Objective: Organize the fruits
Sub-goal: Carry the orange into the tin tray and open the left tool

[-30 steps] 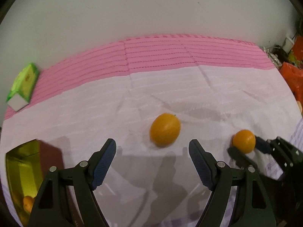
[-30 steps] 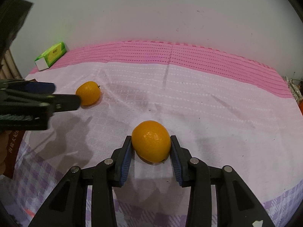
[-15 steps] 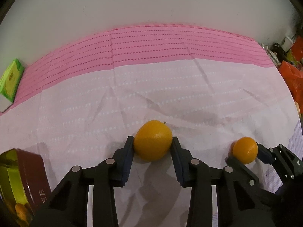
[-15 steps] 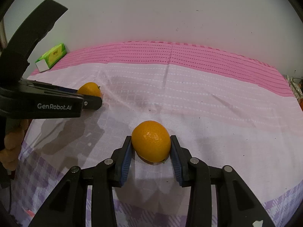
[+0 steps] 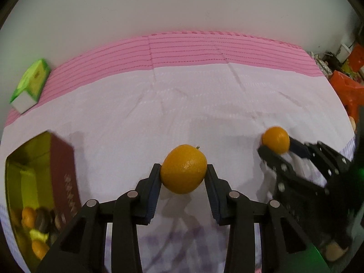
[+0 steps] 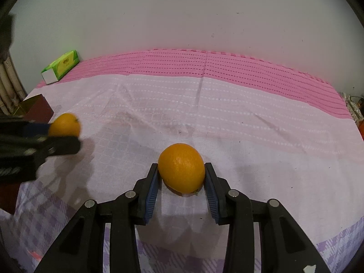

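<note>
Two oranges clamped now: my left gripper just closed on its orange, lifting toward the box, while my right gripper keeps squeezing its own orange.

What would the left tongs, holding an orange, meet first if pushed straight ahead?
Probably nothing soon: beyond the left tongs and their orange lies bare tablecloth, then the wall. Depth is unclear.

woven cloth, glossy dimpled orange

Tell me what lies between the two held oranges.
Only bare tablecloth between the left orange and the right orange, per the right wrist view.
</note>
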The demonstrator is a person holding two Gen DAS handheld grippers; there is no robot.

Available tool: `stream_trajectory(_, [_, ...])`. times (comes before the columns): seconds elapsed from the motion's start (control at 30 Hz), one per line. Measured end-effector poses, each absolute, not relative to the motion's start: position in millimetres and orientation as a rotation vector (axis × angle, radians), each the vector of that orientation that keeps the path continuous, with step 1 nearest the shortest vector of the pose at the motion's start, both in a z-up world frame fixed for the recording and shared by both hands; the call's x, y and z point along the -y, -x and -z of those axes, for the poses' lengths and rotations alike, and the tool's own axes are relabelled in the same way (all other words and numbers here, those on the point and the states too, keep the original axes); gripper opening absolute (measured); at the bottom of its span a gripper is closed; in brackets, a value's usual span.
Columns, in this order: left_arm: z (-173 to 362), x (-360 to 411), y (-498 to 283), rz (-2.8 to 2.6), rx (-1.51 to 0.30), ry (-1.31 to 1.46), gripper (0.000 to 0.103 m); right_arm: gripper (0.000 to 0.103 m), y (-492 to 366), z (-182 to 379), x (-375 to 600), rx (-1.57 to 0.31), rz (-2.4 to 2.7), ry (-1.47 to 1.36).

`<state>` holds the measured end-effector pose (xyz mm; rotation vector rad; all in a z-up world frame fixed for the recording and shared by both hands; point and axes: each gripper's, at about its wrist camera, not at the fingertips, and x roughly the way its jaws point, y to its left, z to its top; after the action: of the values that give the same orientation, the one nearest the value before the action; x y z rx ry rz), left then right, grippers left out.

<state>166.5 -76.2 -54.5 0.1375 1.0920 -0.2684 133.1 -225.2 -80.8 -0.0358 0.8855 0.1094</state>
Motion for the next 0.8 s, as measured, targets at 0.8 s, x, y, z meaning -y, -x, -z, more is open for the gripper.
stream_trajectory(0.8, [-7,-74,-76,0.06,-0.998,-0.073,0.039,0.036,-136,82,221,-0.886,-0.1,0.062])
